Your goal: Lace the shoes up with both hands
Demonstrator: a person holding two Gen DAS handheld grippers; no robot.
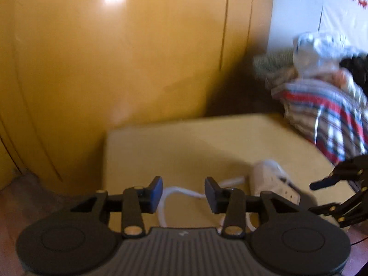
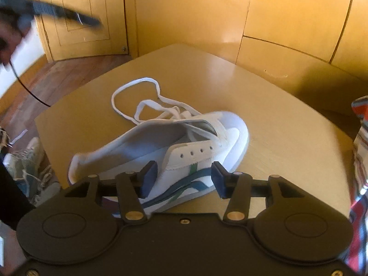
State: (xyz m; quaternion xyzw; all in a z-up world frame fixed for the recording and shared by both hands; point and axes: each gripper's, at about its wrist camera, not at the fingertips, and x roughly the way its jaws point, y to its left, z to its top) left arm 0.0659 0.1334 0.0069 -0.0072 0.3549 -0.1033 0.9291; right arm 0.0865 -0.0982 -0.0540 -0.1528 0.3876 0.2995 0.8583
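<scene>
2 grippers are seen over a yellow table (image 2: 287, 124), and both stand with jaws parted and nothing pressed between the pads. The right gripper (image 2: 184, 178) hangs directly above the white shoe (image 2: 197, 142), which lies tipped on its side just ahead of and beneath the fingertips, its heel end towards the gripper's lower left and its toe running away to the upper right. The long axis is thus set diagonally across the gripper's line of sight. A row of empty eyelets (image 2: 196, 151) is seen just beyond the gap between the fingers, while the white lace (image 2: 138, 99) trails off in loose loops beyond the shoe, on its far left side. From the left gripper (image 1: 184, 194), the lace (image 1: 181, 192) is seen lying on the table right under the gap between the fingers, untouched, and the shoe (image 1: 273, 179) sits to the right of that gripper. The left gripper is judged the nearer to the loose lace, the right one the nearer to the eyelets, so the lace would probably be fetched from the left. The left view is blurred, so fine contact cannot be told.
</scene>
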